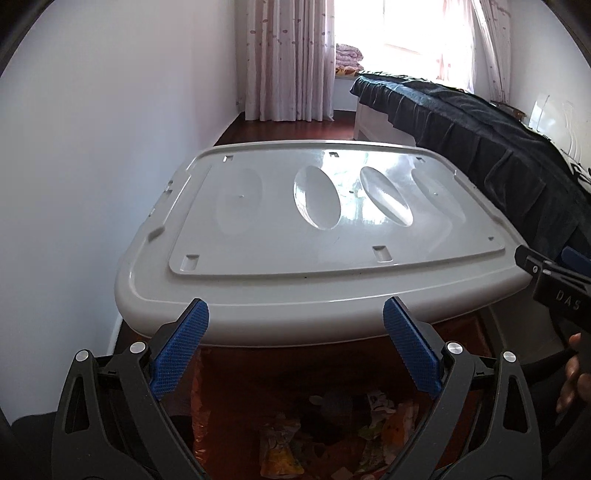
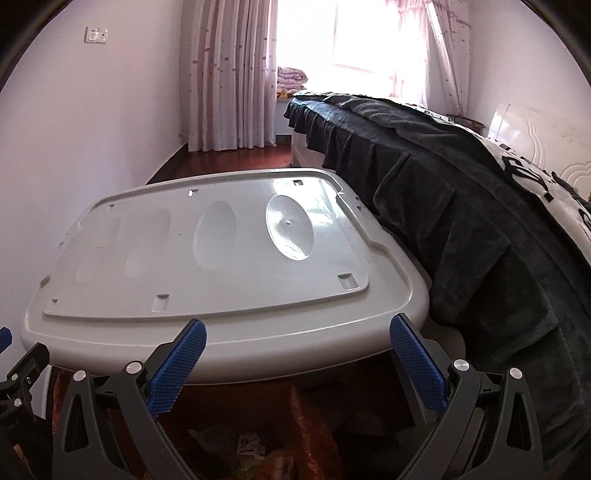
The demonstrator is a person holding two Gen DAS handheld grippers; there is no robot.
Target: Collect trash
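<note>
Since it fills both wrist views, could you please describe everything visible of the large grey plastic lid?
The large grey plastic lid is glossy, rounded at its corners, with a raised rim, an inset panel, four shallow oval dimples and small square notches. It lies roughly flat beside the dark-skirted bed, above wrappers on the red floor. Neither open gripper touches it.

White walls (image 1: 92, 129), dark red wooden floor (image 1: 288, 129). Bright window (image 2: 362, 33) behind pale patterned curtains (image 2: 229, 74). Bed (image 2: 461, 177) under dark cover along the right side; folded bedding (image 2: 291, 79) by the window.
</note>
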